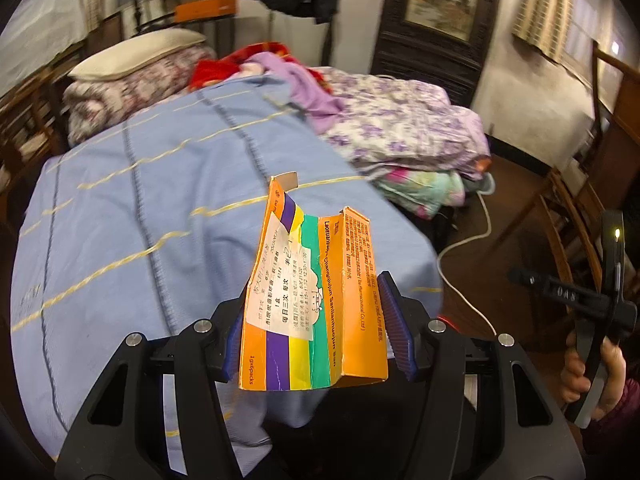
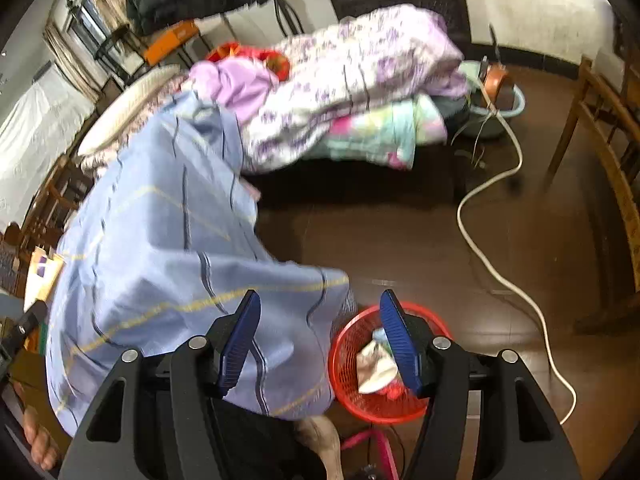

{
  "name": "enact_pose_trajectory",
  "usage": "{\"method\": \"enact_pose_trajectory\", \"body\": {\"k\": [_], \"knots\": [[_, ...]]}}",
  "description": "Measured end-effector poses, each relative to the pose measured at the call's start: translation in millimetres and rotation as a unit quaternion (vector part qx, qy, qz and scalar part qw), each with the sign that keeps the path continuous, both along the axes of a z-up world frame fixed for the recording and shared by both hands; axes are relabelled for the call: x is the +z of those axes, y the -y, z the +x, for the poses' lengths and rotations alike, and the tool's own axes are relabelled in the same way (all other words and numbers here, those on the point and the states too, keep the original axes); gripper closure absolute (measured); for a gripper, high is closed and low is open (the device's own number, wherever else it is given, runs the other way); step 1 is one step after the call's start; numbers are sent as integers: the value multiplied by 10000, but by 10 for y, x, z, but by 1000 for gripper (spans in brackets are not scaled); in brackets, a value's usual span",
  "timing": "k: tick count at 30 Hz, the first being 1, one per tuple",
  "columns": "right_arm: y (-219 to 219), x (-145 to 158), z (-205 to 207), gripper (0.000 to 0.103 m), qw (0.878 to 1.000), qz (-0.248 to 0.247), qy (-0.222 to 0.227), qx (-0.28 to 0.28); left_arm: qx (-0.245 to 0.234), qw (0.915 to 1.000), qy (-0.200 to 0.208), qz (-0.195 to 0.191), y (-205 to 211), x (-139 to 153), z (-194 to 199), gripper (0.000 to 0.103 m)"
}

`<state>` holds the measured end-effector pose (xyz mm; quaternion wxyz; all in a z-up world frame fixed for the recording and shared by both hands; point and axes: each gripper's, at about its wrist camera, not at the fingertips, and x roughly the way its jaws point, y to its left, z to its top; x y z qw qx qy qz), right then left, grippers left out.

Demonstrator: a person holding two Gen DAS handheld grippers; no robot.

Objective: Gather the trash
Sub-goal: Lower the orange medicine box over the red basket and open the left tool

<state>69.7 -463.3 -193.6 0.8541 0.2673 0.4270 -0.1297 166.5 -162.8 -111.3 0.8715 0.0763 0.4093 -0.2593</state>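
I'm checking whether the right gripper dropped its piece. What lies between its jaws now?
No held item: the right gripper stands open. In the right wrist view only the blue bedspread and red basket show behind the gap.

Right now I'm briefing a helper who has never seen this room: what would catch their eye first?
The flattened orange cardboard medicine box with purple, yellow and green stripes, clamped upright in the left gripper above the blue striped bedspread. Next, the round red mesh plastic basket on the dark floor at the bed's corner, with crumpled trash inside, below the open, empty right gripper.
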Motion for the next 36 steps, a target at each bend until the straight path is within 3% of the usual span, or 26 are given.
{"method": "enact_pose_trajectory", "body": {"k": [8,18,29,33,36], "knots": [[185,187,-120,42,9984,206,434,-298,-899,9956,-244,-58,612,-29,-154,46],[423,325,-300,42,9937,286,846,-683,-2084,9747,-672,458,1615,-498,-455,46],[685,206,-396,42,9920,460,786,-870,-2512,9562,-1226,874,2200,-1071,-607,43],[733,226,-445,42,9928,366,795,-821,-2485,9554,-1253,986,2275,-1153,-638,40],[719,247,-472,41,9943,276,768,-688,-2371,9593,-1176,985,2228,-1107,-645,29]]}}
